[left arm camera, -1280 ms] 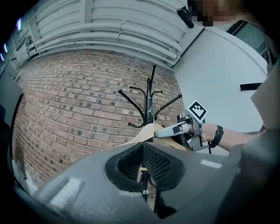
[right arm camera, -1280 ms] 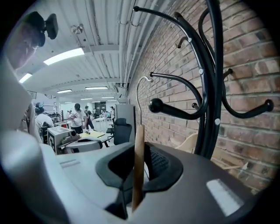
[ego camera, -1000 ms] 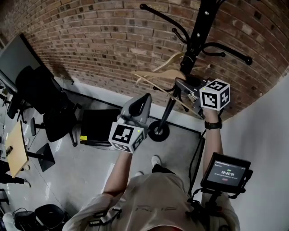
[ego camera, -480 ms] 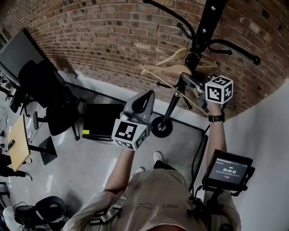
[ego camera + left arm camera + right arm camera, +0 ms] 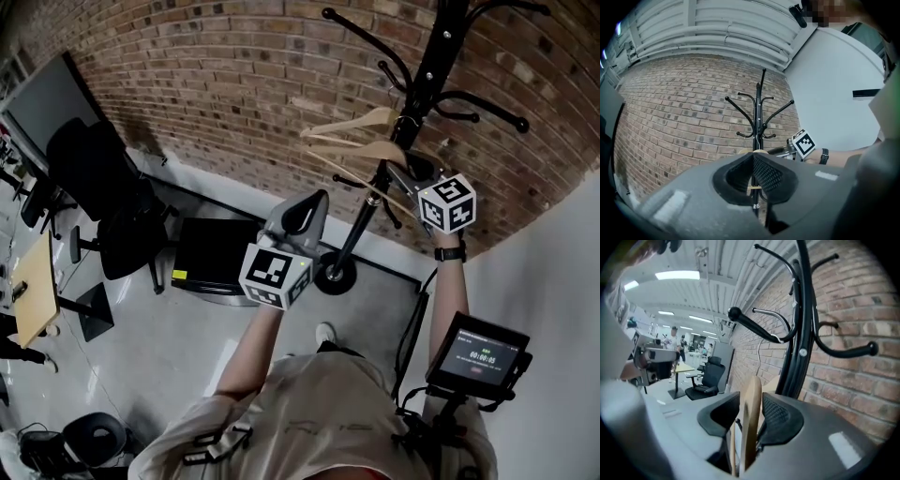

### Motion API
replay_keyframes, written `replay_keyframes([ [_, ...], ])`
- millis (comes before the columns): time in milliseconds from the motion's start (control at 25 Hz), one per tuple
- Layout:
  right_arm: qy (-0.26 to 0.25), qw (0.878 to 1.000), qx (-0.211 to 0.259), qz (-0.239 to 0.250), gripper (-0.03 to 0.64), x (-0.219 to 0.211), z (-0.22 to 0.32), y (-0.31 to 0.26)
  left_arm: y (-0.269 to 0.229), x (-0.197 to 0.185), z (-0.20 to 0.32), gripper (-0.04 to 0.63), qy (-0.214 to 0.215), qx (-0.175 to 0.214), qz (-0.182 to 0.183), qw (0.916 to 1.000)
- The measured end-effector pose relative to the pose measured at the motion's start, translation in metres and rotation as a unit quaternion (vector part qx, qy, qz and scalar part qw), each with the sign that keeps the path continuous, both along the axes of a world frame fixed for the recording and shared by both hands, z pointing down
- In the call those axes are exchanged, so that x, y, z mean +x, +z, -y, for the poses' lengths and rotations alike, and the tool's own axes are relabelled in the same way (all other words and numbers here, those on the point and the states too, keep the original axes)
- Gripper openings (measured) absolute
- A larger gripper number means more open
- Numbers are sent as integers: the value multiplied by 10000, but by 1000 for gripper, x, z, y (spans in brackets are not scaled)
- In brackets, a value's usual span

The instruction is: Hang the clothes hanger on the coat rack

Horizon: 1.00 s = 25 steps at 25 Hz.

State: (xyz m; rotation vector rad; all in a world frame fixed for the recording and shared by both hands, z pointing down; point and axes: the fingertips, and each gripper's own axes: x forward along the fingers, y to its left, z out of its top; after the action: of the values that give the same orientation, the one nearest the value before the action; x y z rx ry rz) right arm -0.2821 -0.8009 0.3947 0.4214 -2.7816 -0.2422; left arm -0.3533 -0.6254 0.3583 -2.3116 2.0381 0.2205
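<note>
The black coat rack [image 5: 427,73] stands against the brick wall. Two wooden hangers hang near its pole, an upper hanger [image 5: 361,122] and a lower hanger [image 5: 373,153]. My right gripper [image 5: 406,174] is at the lower one, right beside the pole. In the right gripper view the wooden hanger [image 5: 750,423] stands between the jaws, and its wire hook [image 5: 771,320] loops over a rack arm [image 5: 754,326]. The right gripper [image 5: 751,398] has just been opening, and a gap shows beside the wood. My left gripper [image 5: 305,211] is shut and holds nothing, short of the rack [image 5: 759,117].
The rack's round base [image 5: 333,275] sits on the grey floor. A black case [image 5: 211,253] lies left of it, with a black office chair [image 5: 94,187] and a wooden desk [image 5: 28,300] further left. A white wall closes the right side. A small screen [image 5: 478,352] hangs at my waist.
The right gripper has rolled and sunk a little beside the pole, with the lower hanger still at its jaws. The left gripper has hardly moved.
</note>
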Motion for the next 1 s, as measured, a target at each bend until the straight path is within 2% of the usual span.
replay_keyframes([
  [160, 566, 9973, 432, 179, 169, 28, -11, -15, -3, 12, -17, 2, 215, 43, 3, 9998],
  [360, 1365, 9861, 891, 336, 175, 56, -69, -37, -1, 16, -72, 2, 611, 123, -139, 9980],
  [520, 1735, 9765, 1027, 766, 135, 68, -79, -52, 12, 31, -68, 2, 758, 9, -240, 9968],
  [640, 1687, 9749, 1018, 1032, 110, 68, -104, -44, 34, 44, -61, 2, 826, -108, -414, 9957],
  [800, 1734, 9738, 846, 1201, 77, 78, -182, -37, 43, 64, -85, 2, 1055, -344, -655, 9917],
  [1000, 1859, 9721, 530, 1327, 38, 110, -244, -19, 29, 100, -115, 2, 1205, -262, -538, 9909],
])
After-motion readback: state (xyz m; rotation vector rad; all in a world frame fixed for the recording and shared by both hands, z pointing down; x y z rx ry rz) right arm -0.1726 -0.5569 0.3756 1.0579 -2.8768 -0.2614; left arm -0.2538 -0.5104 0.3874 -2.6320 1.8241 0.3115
